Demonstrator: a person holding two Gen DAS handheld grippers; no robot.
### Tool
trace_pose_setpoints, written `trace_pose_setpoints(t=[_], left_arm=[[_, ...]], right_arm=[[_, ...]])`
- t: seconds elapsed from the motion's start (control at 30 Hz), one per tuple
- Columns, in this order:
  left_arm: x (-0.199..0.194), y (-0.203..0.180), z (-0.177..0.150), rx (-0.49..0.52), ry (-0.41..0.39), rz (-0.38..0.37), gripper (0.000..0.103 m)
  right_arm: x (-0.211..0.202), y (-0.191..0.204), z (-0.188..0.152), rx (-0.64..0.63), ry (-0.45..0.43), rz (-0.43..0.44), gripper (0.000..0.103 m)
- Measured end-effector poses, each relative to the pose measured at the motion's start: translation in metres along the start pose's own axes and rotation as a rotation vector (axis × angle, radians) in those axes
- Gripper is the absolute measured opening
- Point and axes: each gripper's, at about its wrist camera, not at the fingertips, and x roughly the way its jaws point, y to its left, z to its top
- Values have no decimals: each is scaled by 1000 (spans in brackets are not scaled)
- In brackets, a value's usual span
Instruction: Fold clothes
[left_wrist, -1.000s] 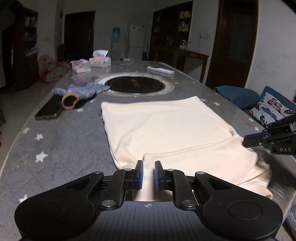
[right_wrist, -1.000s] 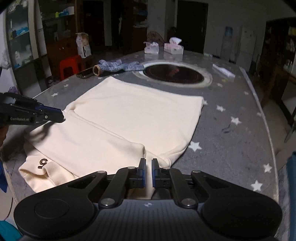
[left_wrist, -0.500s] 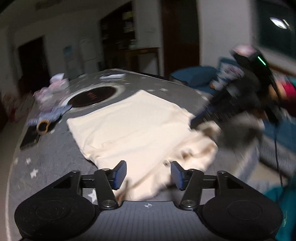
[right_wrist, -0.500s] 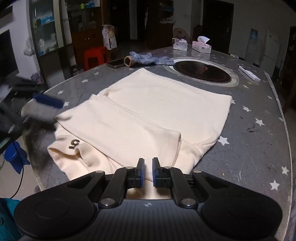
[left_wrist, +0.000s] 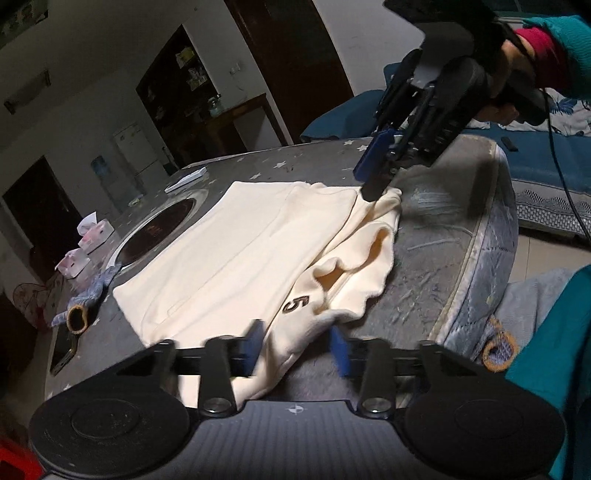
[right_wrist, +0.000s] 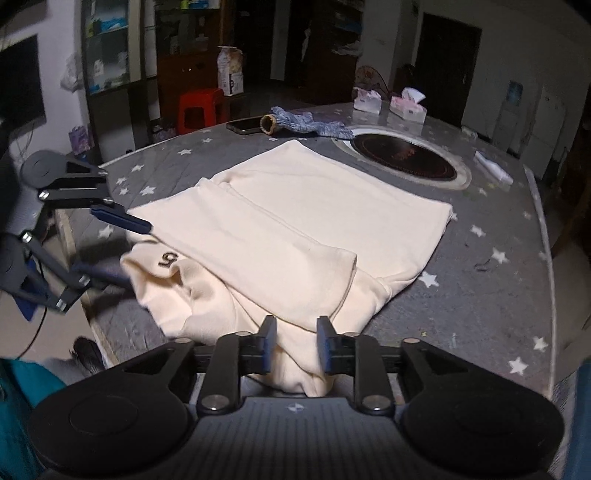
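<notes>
A cream garment (left_wrist: 240, 254) with a dark "5" mark (left_wrist: 295, 303) lies partly folded on the grey star-patterned table (right_wrist: 480, 295); it also shows in the right wrist view (right_wrist: 295, 221). My left gripper (left_wrist: 298, 350) is open, with the garment's near bunched edge lying between its jaws. My right gripper (right_wrist: 295, 345) is open too, its jaws on either side of a bunched fold at the other near corner. The right gripper also shows in the left wrist view (left_wrist: 376, 177), its tips at the cloth's far corner. The left gripper shows in the right wrist view (right_wrist: 118, 251).
A blue knitted sock (right_wrist: 306, 123) and a dark phone (right_wrist: 245, 124) lie at the far left of the table. Two tissue boxes (right_wrist: 406, 107) stand behind a round black hotplate (right_wrist: 402, 158). A white remote (right_wrist: 493, 168) lies far right. The table edge (left_wrist: 476, 258) is close.
Both grippers have opened; a second ago both were shut. The left gripper swung round to the garment's corner with the "5" mark, and the cloth's near end is now bunched.
</notes>
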Motion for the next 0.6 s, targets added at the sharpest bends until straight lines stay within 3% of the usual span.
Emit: trace_pose_setpoints(t=[0.1,0.17,0.33,0.5,0.6], left_arm=[[1,13,5,-73,-16,-3,12],[1,25,10,-128,-31,-7,10],[6,53,21,-233,-56,-21,9],[14,66,27,-279,-55,-46,9],[16,68,24,-290,-49,-68,9]], right_arm=[[-6,8,-5,-66,-4,-10,34],[-11,14,-9,-118,-12,-9,46],[-12,33,-17,-291,-47,-8,58],[6,44,-16,-381,-75,-14,58],[18,42,-11,-382,-75,-6,50]])
